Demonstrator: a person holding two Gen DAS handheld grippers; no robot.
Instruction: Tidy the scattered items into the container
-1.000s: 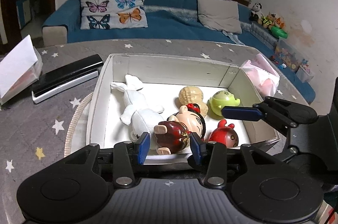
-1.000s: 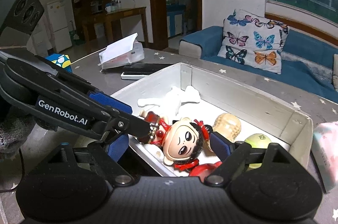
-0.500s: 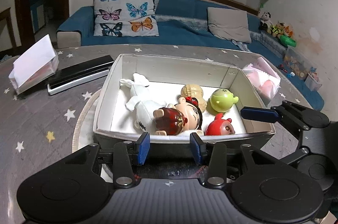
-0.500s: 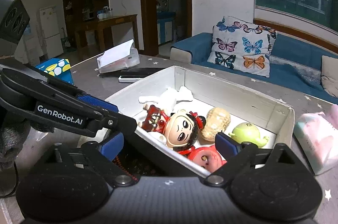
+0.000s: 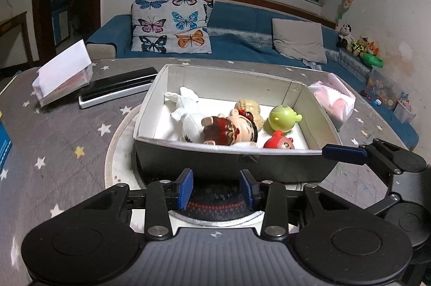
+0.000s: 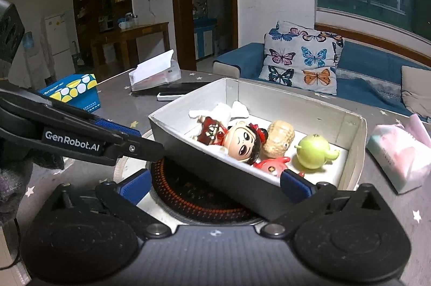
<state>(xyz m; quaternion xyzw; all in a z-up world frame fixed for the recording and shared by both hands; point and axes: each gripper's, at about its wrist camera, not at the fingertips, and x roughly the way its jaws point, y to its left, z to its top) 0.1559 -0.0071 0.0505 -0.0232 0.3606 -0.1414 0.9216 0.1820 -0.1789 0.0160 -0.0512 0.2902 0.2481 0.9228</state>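
Observation:
A white box [image 5: 231,162] [image 6: 215,164] stands on a round mat. Inside lie a big-headed doll [image 5: 231,128] [image 6: 237,141], a white plush [image 5: 188,113] [image 6: 229,109], a peanut toy [image 5: 249,108] [image 6: 278,137], a green toy [image 5: 282,119] [image 6: 313,151] and a red toy [image 5: 278,143] [image 6: 272,164]. My left gripper [image 5: 216,189] hangs just in front of the box's near wall, its jaws closing with nothing between them. My right gripper [image 6: 215,185] sits low by the box's near corner, its jaws opening wide and holding nothing.
A pink tissue pack [image 5: 334,100] [image 6: 398,154] lies right of the box. A black remote [image 5: 118,86] and a clear paper holder [image 5: 63,75] sit at the back left, a blue tissue box [image 6: 72,92] further left. The round mat [image 5: 215,205] has a red bead ring. A sofa lies beyond the table.
Both grippers have drawn back from over the box, leaving the doll lying inside it. The left jaws have narrowed and the right jaws have spread wider.

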